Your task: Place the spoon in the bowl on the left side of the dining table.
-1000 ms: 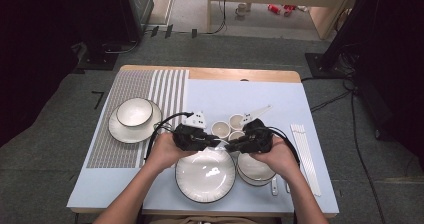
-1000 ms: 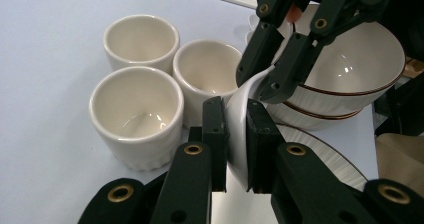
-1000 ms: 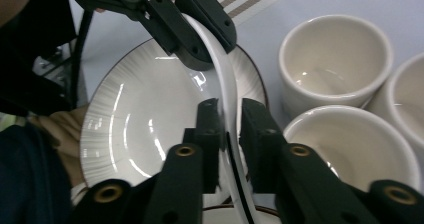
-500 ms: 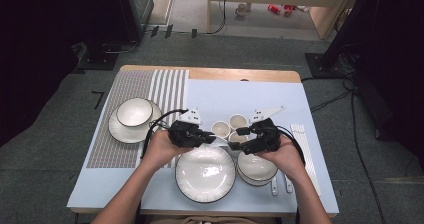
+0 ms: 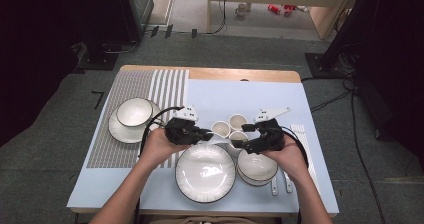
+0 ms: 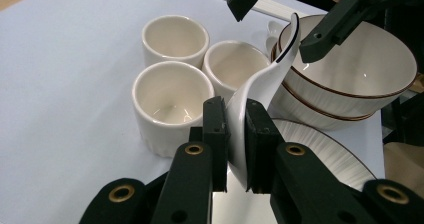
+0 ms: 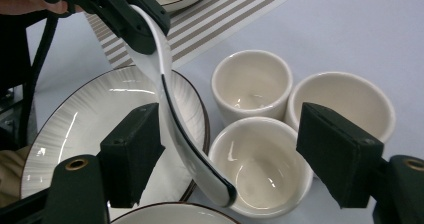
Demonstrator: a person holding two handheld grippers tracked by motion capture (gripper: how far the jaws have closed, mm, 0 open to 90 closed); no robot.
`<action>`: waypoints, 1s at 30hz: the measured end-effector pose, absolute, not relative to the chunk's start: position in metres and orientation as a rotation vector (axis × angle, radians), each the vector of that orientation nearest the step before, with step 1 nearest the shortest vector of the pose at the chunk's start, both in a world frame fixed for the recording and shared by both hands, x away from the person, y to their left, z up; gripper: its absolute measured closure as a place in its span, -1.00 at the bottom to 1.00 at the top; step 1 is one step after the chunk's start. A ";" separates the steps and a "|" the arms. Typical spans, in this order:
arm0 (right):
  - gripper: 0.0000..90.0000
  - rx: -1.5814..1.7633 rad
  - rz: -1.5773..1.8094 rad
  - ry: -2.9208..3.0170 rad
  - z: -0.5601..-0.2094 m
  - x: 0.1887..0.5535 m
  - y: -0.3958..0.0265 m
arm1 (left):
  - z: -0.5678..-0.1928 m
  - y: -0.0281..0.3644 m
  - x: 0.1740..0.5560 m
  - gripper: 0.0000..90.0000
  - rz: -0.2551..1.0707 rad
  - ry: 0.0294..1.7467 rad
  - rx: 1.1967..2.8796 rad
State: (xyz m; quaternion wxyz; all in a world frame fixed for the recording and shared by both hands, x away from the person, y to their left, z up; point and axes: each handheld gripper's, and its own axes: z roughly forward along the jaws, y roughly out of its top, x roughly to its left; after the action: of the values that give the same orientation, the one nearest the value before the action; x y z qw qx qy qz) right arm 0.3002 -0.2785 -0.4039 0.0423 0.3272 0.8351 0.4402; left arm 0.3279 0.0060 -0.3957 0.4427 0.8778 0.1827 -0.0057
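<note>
The left gripper point(image 6: 235, 144) is clamped tight on the handle of a white spoon point(image 6: 265, 79), holding it up above the table, its bowl end arching over the 3 small cups point(image 5: 231, 129) in the middle of the blue mat point(image 5: 225, 91). The right gripper point(image 7: 240, 159) has just let go: a second ago its jaws were nearly closed, and now they stand wide, one pad on each side of the spoon's bowl without pressing on it. From the right gripper view the spoon's dark-rimmed tip hangs just over the nearest cup point(image 7: 260, 169). So this looks like a handover finished, with the spoon now carried by the left side alone. Neither hand has travelled much in that second, and the dishes have not shifted: the big plate point(image 5: 205, 173) sits near the table's front edge, the stacked bowls point(image 5: 257, 166) lie under the right hand, and a bowl on a plate point(image 5: 131, 118) rests on the striped mat point(image 5: 115, 134). My guess is the right hand backs off next, freeing the left to place the spoon.
</note>
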 end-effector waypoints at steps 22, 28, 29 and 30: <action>-0.48 1.028 1.319 2.500 -0.405 0.301 -0.290 | -0.393 0.018 0.334 0.85 -0.013 0.489 2.162; -0.48 1.028 1.307 2.489 -0.405 0.300 -0.293 | -0.392 0.022 0.335 0.85 -0.013 0.496 2.156; -0.48 1.028 1.307 2.489 -0.405 0.300 -0.293 | -0.392 0.022 0.335 0.85 -0.010 0.495 2.152; -0.48 1.029 1.310 2.482 -0.405 0.301 -0.294 | -0.392 0.023 0.335 0.85 -0.006 0.500 2.151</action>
State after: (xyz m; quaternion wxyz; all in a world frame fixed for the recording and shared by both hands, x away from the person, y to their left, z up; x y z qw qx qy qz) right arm 0.3010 -0.2936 -0.4052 0.0761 0.3432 0.8280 0.4368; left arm 0.3353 0.0230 -0.3920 0.4498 0.8699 0.2023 -0.0023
